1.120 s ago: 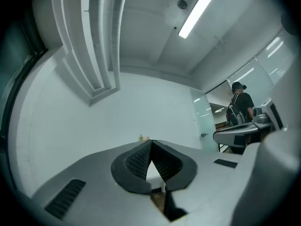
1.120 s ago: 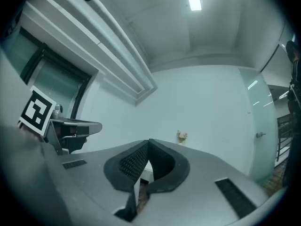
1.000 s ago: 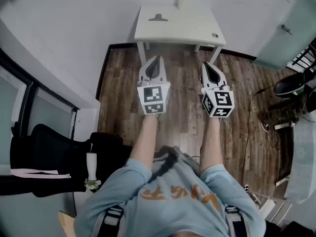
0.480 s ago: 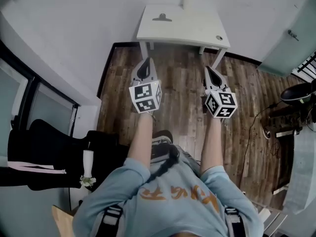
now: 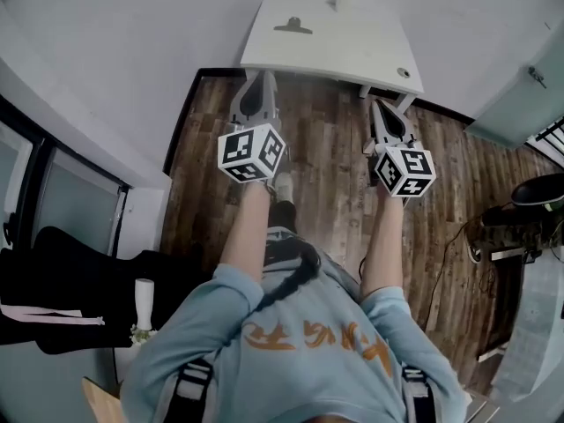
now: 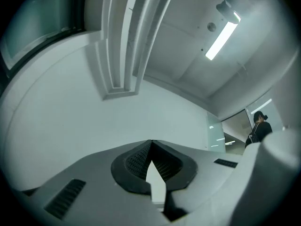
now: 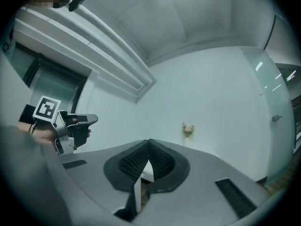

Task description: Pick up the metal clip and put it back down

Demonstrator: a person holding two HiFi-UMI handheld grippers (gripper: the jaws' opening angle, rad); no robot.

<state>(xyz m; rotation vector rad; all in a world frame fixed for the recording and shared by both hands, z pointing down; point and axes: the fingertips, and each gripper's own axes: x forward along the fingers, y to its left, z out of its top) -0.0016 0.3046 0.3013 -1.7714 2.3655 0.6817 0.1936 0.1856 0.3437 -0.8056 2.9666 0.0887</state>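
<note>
Risk of shoving the metal clip point(image 5: 293, 26) across the table point(image 5: 352, 47) ahead: your left gripper point(image 5: 256, 82) and right gripper point(image 5: 381, 111) are both closed, empty.

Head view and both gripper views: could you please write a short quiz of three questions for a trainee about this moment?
1. Where is the clip? A) on the table; B) under it; C) lifted above it.
2. True or false: the left gripper holds the clip.
3. Fill in: the right gripper's jaws are ____ and have nothing between them.

Key: 1 A; 2 false; 3 shut.
</note>
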